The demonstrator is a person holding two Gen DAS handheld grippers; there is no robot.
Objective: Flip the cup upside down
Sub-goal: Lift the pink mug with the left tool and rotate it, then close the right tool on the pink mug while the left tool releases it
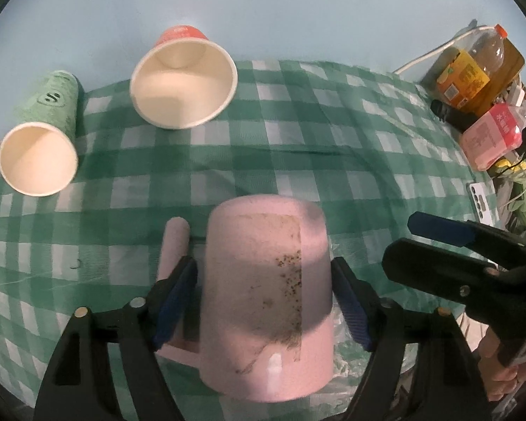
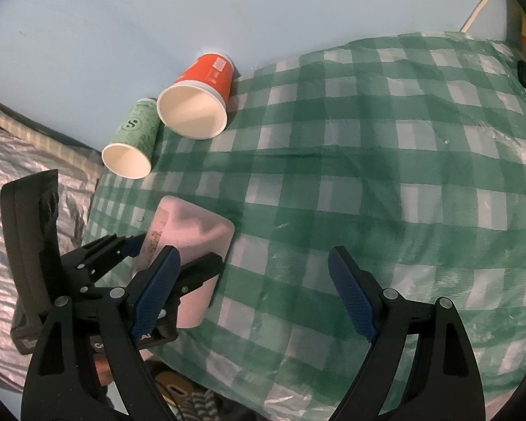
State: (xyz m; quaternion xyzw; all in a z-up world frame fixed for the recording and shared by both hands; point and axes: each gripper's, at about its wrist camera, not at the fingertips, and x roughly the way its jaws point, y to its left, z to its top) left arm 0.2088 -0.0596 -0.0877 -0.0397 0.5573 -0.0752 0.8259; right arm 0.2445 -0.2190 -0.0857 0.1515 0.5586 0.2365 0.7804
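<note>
Surface: green-and-white checked tablecloth (image 1: 333, 147) against a pale blue wall (image 1: 298, 10).
Pink cup (image 1: 266, 298): low centre of the left wrist view, bottom up, handle (image 1: 173, 249) at its left, stained sticker patch on its side.
Left gripper (image 1: 264, 301): fingers clenched on the pink cup, one blue pad each side of its wall.
Right gripper (image 2: 254, 293): fingers spread, nothing between them, over the cloth, just beside the cup.
Writing: green paper cup (image 1: 40, 140) carries a round "S" mark; the orange-labelled bottle (image 1: 480, 66) and pink carton (image 1: 491, 137) have print too small to read.
Around: red paper cup (image 2: 199, 98) lies on its side, mouth toward the cameras, next to the green one, at upper left.
Only in the right view: silvery crinkled sheet (image 2: 6, 161) left of the table.
</note>
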